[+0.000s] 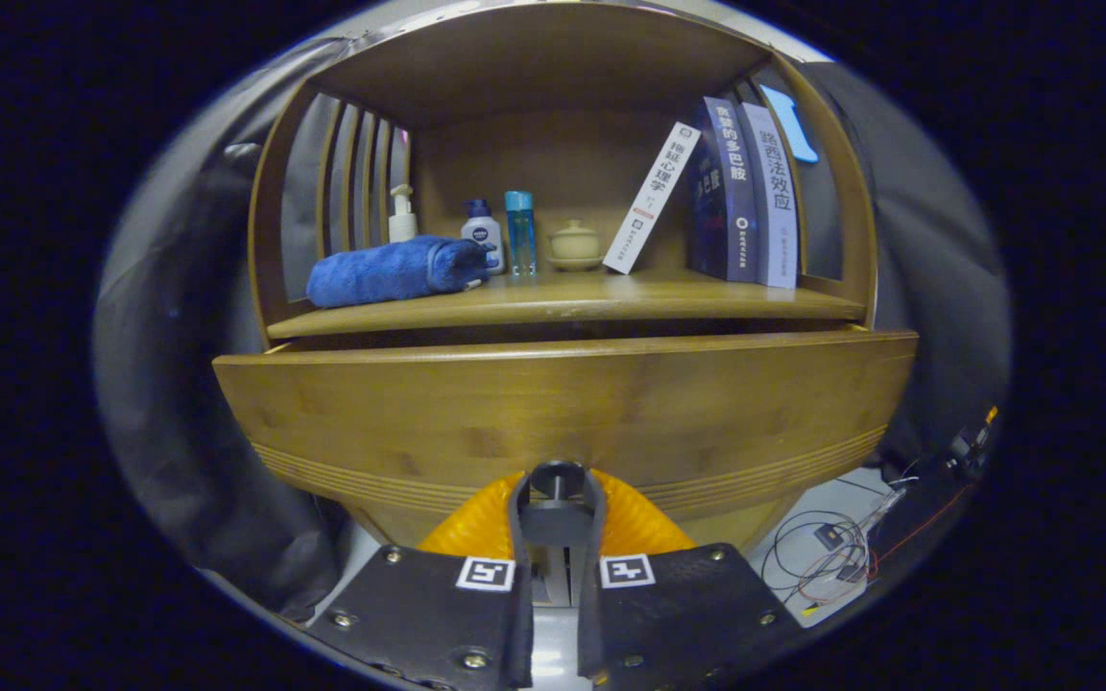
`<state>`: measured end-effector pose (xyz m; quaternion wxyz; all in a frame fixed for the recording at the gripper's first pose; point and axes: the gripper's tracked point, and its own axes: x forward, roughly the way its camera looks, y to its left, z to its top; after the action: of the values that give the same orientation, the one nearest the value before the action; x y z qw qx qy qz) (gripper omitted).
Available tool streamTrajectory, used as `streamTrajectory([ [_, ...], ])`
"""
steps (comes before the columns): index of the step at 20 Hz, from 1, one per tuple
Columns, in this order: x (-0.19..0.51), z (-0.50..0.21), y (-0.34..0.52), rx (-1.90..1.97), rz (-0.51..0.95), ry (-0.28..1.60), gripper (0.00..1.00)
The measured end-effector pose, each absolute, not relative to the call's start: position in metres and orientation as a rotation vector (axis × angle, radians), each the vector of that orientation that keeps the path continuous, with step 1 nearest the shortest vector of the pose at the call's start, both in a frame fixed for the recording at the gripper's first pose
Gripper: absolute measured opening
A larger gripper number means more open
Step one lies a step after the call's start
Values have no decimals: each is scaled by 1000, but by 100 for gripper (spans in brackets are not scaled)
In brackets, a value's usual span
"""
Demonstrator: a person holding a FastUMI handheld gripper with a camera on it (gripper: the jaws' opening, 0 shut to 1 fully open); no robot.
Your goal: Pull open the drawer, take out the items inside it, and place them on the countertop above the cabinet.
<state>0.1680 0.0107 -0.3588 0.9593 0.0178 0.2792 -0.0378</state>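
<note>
1. Nearest the camera, the gripper (556,499) has its two fingers drawn together on the small dark round knob (557,477) at the lower middle of the drawer front; both appear to press its sides, so it is gripping the knob.
2. The wide bamboo-wood drawer (563,413) stands a little proud of the cabinet, with a dark gap between its top edge and the shelf board above. I judge the pulling step to be under way, with the drawer only partly out.
3. What lies inside the drawer is hidden behind its front panel, so its contents cannot be told.
4. The next move likely calls for a straight pull back along the fingers until the inside opens up, then letting go of the knob to reach in from above.
5. The wooden shelf board (707,302) above the drawer already carries a rolled blue towel (395,271), a white pump bottle (402,216), a white bottle with a blue cap (482,230), a clear blue tube (519,232), a small pale lidded ceramic pot (574,245) and several books (740,192), one leaning.
6. Loose thin cables (831,557) lie on the floor beside the cabinet.
</note>
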Motion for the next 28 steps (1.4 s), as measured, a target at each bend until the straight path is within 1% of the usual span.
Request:
streamTrajectory([
  [10, 74, -344, 21, 43, -63, 582, 18],
  [21, 4, -339, 35, 73, -61, 622, 18],
  [28, -4, -341, 35, 49, -60, 621, 18],
])
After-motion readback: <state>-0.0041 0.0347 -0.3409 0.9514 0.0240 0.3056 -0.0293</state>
